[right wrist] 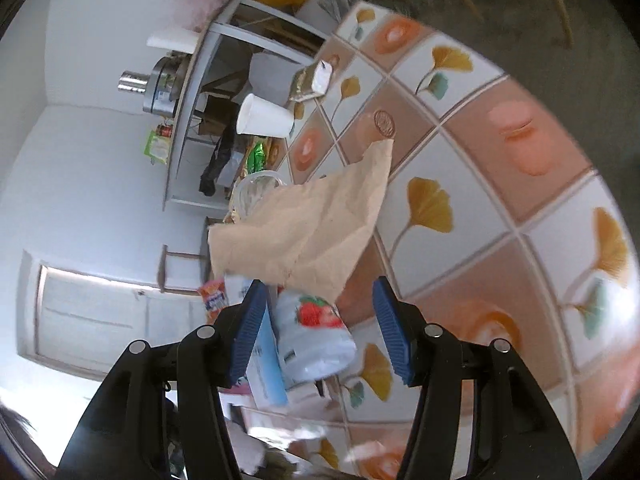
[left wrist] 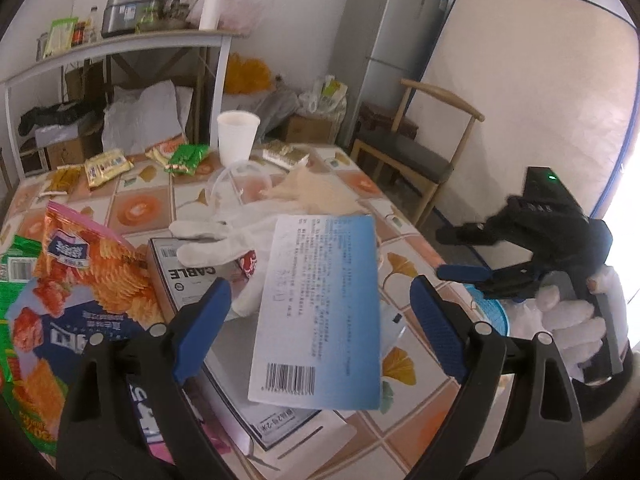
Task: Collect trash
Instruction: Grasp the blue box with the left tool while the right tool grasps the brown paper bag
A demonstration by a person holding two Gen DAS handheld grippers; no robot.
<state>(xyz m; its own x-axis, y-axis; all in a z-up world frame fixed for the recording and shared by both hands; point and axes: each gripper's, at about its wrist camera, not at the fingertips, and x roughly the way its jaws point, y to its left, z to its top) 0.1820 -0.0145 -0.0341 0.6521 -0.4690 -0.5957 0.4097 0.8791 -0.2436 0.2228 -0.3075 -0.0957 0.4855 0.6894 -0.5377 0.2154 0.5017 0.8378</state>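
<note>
Blue-white flat packet w/ barcode lies between the left gripper pads, jaws wide apart, nothing held; looks propped on the CABLE box, not flat on the table. Best bet: straddle its long edges, close square so the thin card doesn't skate. Right gripper is also spread, empty, rolled sideways, w/ a strawberry-print wrapper between its pads. Beyond: tan paper, then white cup, snack wrappers further back.

Blue-white card flat; crumpled napkin beside.
</note>
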